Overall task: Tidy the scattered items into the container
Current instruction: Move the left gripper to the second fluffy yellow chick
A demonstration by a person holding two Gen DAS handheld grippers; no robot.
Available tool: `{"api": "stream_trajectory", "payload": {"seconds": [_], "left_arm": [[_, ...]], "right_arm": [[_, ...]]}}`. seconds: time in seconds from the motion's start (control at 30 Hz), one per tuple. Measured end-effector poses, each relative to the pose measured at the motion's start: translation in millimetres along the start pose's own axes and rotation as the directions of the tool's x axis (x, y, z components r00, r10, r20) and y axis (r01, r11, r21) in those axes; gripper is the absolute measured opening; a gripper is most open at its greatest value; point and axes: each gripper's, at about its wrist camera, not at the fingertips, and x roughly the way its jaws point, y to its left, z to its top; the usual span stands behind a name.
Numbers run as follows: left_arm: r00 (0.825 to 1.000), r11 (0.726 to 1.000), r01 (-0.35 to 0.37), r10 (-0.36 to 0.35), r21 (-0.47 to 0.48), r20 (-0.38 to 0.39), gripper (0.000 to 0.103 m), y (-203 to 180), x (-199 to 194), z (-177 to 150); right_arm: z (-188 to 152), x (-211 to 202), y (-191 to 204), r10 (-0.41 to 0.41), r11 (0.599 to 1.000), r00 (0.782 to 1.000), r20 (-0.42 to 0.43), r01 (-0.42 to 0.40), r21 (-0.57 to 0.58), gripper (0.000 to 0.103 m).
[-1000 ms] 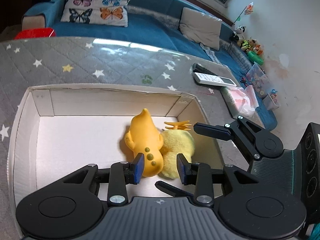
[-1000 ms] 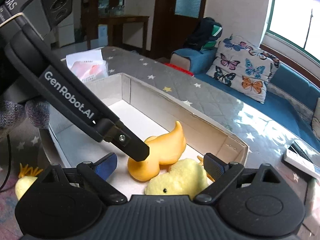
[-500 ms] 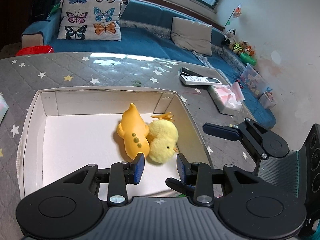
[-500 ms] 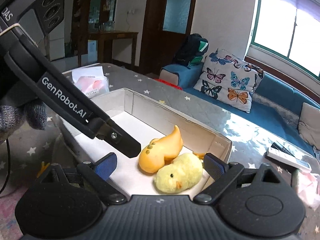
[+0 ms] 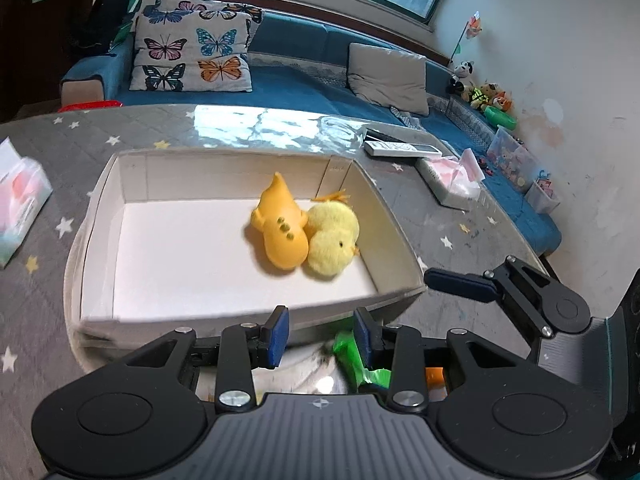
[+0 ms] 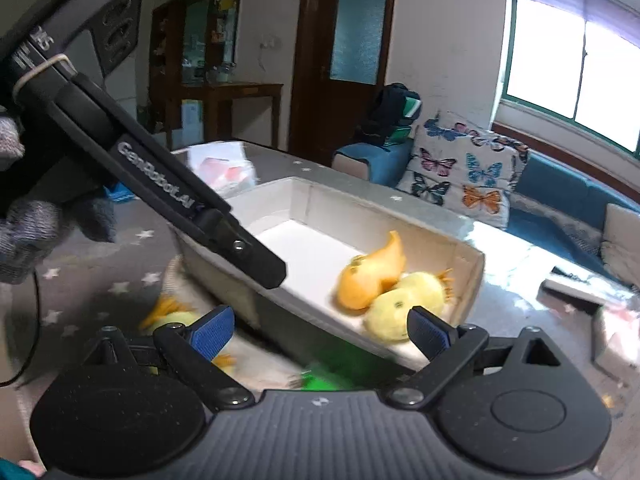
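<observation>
A white cardboard box (image 5: pixel 100 208) sits on the star-patterned grey table. An orange rubber toy (image 5: pixel 282 226) and a yellow plush chick (image 5: pixel 330 240) lie side by side in its right part; they also show in the right wrist view, the orange toy (image 6: pixel 370 276) and the chick (image 6: pixel 404 300). My left gripper (image 5: pixel 320 336) is open and empty, just outside the box's near wall, above a green item (image 5: pixel 354 360). My right gripper (image 6: pixel 320 330) is open wide and empty, near the box's corner. Another yellow chick (image 6: pixel 172 314) lies on the table outside the box.
A tissue pack (image 5: pixel 18 200) lies left of the box. A remote (image 5: pixel 400 148) and a flat packet (image 5: pixel 450 178) lie at the far right. The right gripper's finger (image 5: pixel 460 284) reaches in beside the box. A blue sofa stands behind the table.
Both grippers have drawn back and up from inside the box, leaving the orange toy and the chick lying there. The green item and the outside chick have come into view.
</observation>
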Motion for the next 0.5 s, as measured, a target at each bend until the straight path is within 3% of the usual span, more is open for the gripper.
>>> {"api": "stream_trajectory", "payload": {"seconds": [0.5], "left_arm": [[0.995,0.994,-0.099,0.1,-0.036,0.009,0.037,19,-26,-53]], "right_arm": [[-26,19,54,0.152,0.988,0.987,-0.047,-0.153,-0.023,0.095]]}}
